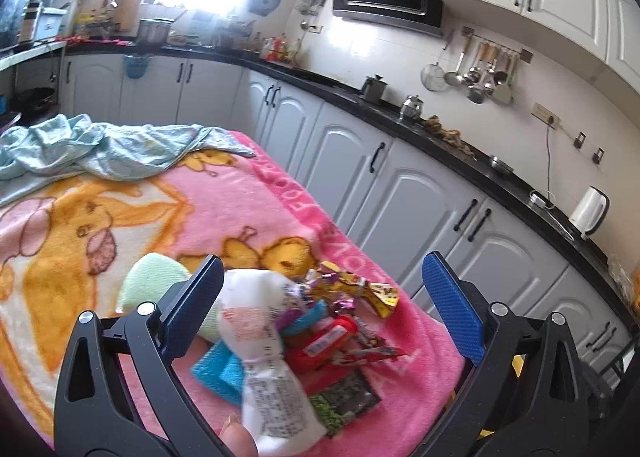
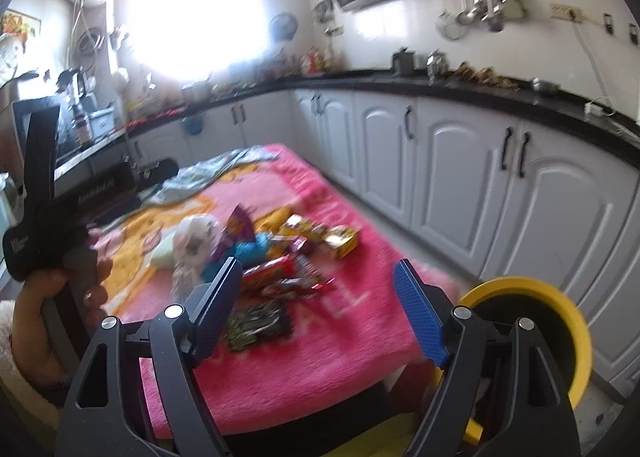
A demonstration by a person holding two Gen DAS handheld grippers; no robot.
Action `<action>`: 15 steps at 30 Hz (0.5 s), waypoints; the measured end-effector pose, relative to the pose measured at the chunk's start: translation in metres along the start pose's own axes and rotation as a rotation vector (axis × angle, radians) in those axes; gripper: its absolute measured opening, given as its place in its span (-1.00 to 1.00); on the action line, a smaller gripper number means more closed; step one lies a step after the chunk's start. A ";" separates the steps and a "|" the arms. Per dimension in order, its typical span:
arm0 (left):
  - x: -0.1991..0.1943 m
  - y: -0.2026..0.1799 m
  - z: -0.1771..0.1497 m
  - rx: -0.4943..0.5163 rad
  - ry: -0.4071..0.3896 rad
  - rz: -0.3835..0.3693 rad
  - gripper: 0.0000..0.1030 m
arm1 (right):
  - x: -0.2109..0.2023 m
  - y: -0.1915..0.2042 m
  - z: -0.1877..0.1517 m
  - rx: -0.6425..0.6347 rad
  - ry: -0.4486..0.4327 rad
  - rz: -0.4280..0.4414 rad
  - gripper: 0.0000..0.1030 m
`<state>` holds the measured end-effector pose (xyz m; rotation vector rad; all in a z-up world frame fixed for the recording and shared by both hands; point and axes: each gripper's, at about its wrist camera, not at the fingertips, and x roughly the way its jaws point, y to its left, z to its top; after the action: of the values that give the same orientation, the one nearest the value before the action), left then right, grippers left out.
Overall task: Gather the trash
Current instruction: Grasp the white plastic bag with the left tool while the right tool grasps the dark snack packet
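A heap of trash lies on a pink blanket (image 1: 248,209) over a table: a white crumpled bag (image 1: 264,341), a red wrapper (image 1: 320,345), a yellow wrapper (image 1: 380,295), blue packets (image 1: 220,371) and a dark green packet (image 1: 344,403). My left gripper (image 1: 324,305) is open, its jaws on either side of the heap just above it. My right gripper (image 2: 318,305) is open above the blanket's (image 2: 320,357) near edge, short of the heap; the dark green packet (image 2: 256,321) lies by its left finger. The white bag (image 2: 196,245) and a yellow box (image 2: 340,241) show beyond.
A yellow-rimmed bin (image 2: 560,309) stands on the floor at the table's right corner. A pale green pad (image 1: 152,281) and a light blue cloth (image 1: 100,149) lie on the blanket. Grey cabinets (image 1: 400,185) under a black counter run along the right. The left hand-held gripper (image 2: 44,225) shows in the right wrist view.
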<state>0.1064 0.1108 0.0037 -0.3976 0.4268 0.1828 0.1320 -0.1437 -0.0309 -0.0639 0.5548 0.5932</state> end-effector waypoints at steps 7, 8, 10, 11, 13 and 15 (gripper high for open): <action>0.011 0.031 -0.003 -0.056 0.034 0.045 0.77 | 0.044 0.024 -0.018 -0.024 0.125 0.049 0.47; 0.013 0.036 -0.004 -0.064 0.041 0.050 0.77 | 0.051 0.027 -0.021 -0.027 0.142 0.051 0.47; 0.018 0.045 -0.006 -0.085 0.061 0.056 0.77 | 0.063 0.032 -0.026 -0.032 0.168 0.059 0.47; 0.020 0.050 -0.007 -0.096 0.070 0.056 0.77 | 0.070 0.034 -0.027 -0.037 0.181 0.058 0.47; 0.024 0.057 -0.009 -0.117 0.089 0.054 0.77 | 0.084 0.038 -0.030 -0.040 0.205 0.059 0.47; 0.029 0.061 -0.013 -0.130 0.115 0.043 0.77 | 0.098 0.040 -0.033 -0.036 0.235 0.060 0.47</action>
<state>0.1127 0.1632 -0.0399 -0.5285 0.5385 0.2308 0.1621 -0.0672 -0.1058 -0.1532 0.7761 0.6585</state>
